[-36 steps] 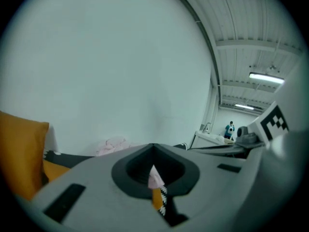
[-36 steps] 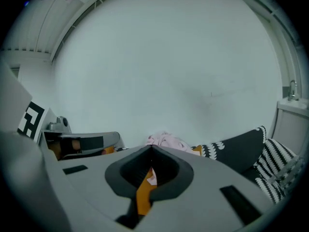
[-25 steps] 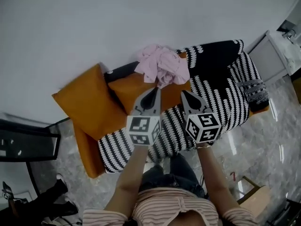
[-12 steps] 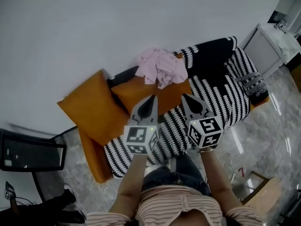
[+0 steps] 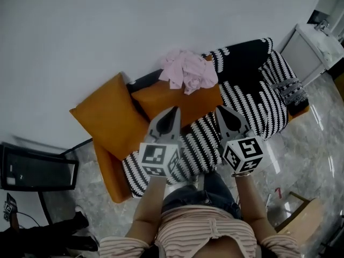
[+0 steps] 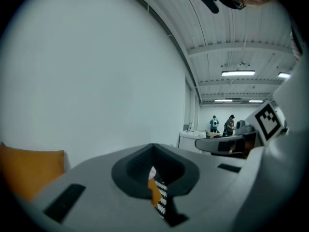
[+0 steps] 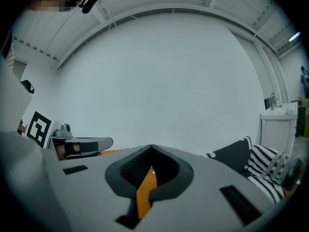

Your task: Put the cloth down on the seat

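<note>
The pink cloth [image 5: 189, 71] lies crumpled on the orange back cushion [image 5: 177, 98] of a sofa draped in a black-and-white striped cover [image 5: 244, 98]. Both grippers hover in front of the sofa, short of the cloth and not touching it. My left gripper [image 5: 172, 110] is shut and empty; in its own view the left gripper [image 6: 153, 146] shows only a sliver of orange and stripes through the jaw slit. My right gripper [image 5: 221, 110] is also shut with nothing in it, and the right gripper [image 7: 152, 148] points at the orange cushion.
A loose orange cushion [image 5: 105, 120] leans at the sofa's left end. A small grey striped pillow [image 5: 290, 90] sits on the right end. A white cabinet [image 5: 317, 47] stands at the right, a dark screen [image 5: 32, 168] at the left, and a cardboard box [image 5: 301, 219] on the floor.
Both grippers have drawn back a little from the cloth toward the person, still shut. The cloth stays where it lay on the cushion.
</note>
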`<state>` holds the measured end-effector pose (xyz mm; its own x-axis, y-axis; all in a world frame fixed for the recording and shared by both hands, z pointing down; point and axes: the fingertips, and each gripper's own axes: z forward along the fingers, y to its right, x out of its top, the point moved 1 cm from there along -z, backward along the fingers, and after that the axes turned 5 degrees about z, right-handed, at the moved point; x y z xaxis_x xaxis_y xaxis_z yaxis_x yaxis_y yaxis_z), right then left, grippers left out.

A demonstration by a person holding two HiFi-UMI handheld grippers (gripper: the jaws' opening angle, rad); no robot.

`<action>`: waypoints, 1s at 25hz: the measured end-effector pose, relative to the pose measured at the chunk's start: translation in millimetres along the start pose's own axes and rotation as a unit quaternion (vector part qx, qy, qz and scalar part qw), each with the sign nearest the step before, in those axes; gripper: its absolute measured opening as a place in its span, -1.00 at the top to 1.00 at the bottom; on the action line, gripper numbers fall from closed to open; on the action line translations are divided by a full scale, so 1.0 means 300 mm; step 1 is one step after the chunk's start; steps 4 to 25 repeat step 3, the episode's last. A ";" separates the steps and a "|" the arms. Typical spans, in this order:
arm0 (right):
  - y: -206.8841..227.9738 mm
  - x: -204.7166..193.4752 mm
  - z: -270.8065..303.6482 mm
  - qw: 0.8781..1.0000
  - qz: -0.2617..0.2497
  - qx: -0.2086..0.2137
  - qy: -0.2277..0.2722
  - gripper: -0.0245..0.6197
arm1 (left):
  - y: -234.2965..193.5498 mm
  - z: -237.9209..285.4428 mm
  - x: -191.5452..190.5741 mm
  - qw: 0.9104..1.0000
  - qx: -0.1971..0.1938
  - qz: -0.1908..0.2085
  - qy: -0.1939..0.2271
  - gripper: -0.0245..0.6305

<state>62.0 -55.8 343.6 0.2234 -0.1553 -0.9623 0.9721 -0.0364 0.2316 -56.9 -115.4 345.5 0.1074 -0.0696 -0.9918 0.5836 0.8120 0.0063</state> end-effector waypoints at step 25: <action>-0.010 0.005 -0.016 1.000 0.001 0.002 0.002 0.90 | -0.009 -0.021 -0.002 1.000 0.004 -0.006 0.001 0.89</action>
